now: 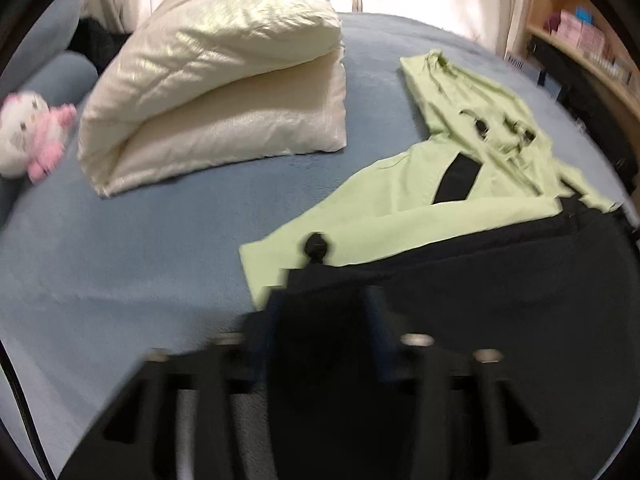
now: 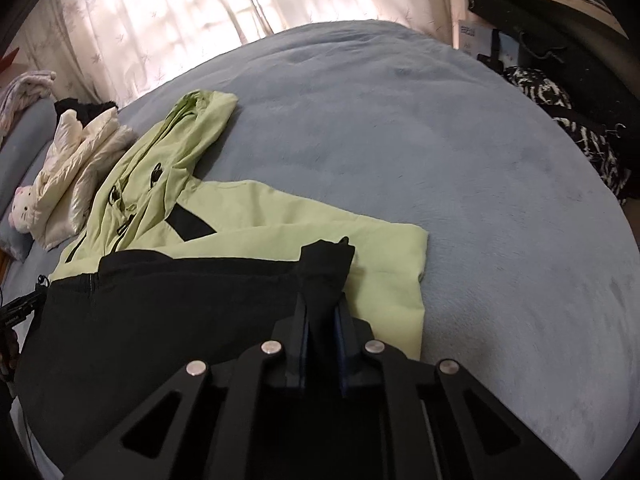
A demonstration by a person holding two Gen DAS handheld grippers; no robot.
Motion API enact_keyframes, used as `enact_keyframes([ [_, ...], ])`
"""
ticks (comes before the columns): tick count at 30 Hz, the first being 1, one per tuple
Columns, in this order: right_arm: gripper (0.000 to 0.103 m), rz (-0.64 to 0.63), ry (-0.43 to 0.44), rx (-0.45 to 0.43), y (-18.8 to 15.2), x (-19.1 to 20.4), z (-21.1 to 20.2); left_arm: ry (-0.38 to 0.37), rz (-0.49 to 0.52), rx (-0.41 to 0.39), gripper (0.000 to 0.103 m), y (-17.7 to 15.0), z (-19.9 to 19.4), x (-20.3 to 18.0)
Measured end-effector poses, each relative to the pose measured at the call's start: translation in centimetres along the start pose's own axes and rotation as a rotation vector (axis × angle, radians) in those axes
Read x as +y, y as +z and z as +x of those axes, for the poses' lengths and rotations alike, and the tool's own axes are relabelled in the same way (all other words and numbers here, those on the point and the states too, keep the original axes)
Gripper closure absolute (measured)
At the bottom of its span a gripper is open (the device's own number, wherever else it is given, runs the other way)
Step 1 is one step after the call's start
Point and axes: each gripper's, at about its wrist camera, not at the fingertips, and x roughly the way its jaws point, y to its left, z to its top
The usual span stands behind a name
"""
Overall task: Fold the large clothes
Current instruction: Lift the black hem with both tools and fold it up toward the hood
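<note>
Green and black jacket (image 2: 248, 216) flat on the blue bed (image 2: 440, 140). Right fingers (image 2: 324, 312) pinching one black hem corner, left fingers (image 1: 320, 312) pinching the other. Hood far ahead, so fold forward.

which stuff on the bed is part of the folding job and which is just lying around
In the job: green and black jacket; left gripper and right gripper, both clamped on its black hem.

Lying about: cream quilted coat, plush toy, blue bedcover.
</note>
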Motion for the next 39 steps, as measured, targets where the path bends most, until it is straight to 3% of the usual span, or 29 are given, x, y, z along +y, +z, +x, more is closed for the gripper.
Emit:
enact_keyframes([
  [4,0.094,0.032,-0.016,-0.052,0.0,0.3,-1.3,0.075,0.035,-0.036,0.091,0.2,-1.5,-1.2],
  [11,0.095,0.058,0.008,-0.211,1.8,1.2,-6.4,0.068,-0.146,-0.143,0.094,3.1,-7.3,0.1],
  [14,0.095,0.060,-0.016,-0.260,4.0,2.0,-6.7,0.121,-0.166,-0.197,0.094,5.2,-8.0,-0.4],
  [17,0.095,0.083,-0.040,-0.257,5.8,2.3,-5.0,0.195,-0.156,-0.197,0.094,6.4,-6.1,-1.4],
  [20,0.095,0.054,-0.131,-0.209,6.7,3.1,-1.1,0.229,-0.168,-0.178,0.094,6.8,-2.7,-1.7],
  [24,0.095,0.069,-0.209,-0.086,5.4,2.4,4.4,0.251,-0.179,-0.102,0.093,6.0,2.7,-2.2],
  [27,0.091,0.078,-0.232,-0.071,3.7,1.9,6.3,0.266,-0.181,-0.102,0.091,5.1,4.8,-2.5],
  [30,0.088,0.097,-0.224,-0.077,3.6,1.4,6.3,0.263,-0.204,-0.105,0.082,5.0,5.1,-2.1],
  [33,0.077,0.136,-0.205,-0.064,4.1,0.7,5.5,0.228,-0.262,-0.107,0.074,4.9,4.3,-0.7],
  [36,0.072,0.210,-0.152,-0.124,4.1,0.0,2.8,0.233,-0.319,-0.162,0.073,4.6,1.9,0.1],
  [39,0.071,0.215,-0.075,-0.182,3.8,1.7,0.2,0.220,-0.305,-0.244,0.073,3.6,-1.6,-0.7],
])
